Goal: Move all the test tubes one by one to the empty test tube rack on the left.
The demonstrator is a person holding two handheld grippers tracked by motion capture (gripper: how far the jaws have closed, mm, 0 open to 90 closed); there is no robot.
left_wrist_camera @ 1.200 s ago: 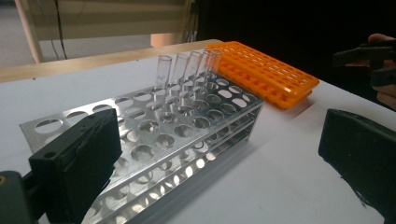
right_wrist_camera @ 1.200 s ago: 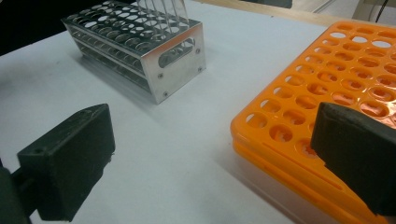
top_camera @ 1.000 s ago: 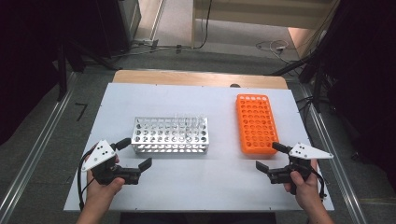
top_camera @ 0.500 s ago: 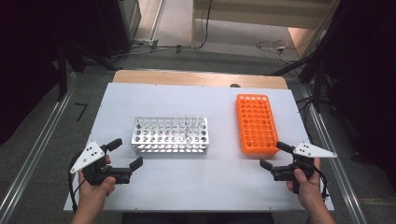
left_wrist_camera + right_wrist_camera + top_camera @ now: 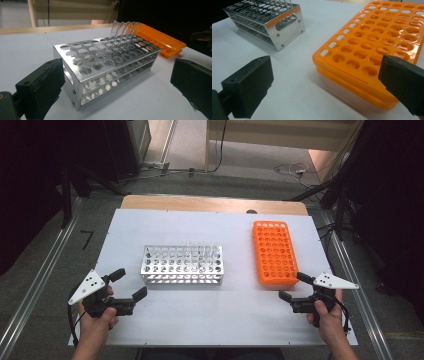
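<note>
A metal tube rack (image 5: pixel 182 263) stands mid-table, with several clear glass tubes (image 5: pixel 125 27) upright in its far right holes. An orange tube rack (image 5: pixel 274 251) with no tubes in its holes lies to its right. My left gripper (image 5: pixel 128 284) is open near the front left of the table, its jaws pointing at the metal rack (image 5: pixel 105 67) with nothing between them. On the right, my right gripper (image 5: pixel 293 285) hovers open just in front of the orange rack (image 5: pixel 377 45), also holding nothing.
The racks rest on a white tabletop (image 5: pixel 225 315) with a wooden strip (image 5: pixel 210 204) along the far edge. Metal rails run down both sides. Dark equipment and cables sit on the floor beyond the table.
My left gripper has drawn back to the left and toward the front edge, away from the metal rack. My right gripper has shifted slightly. Both stay open.
</note>
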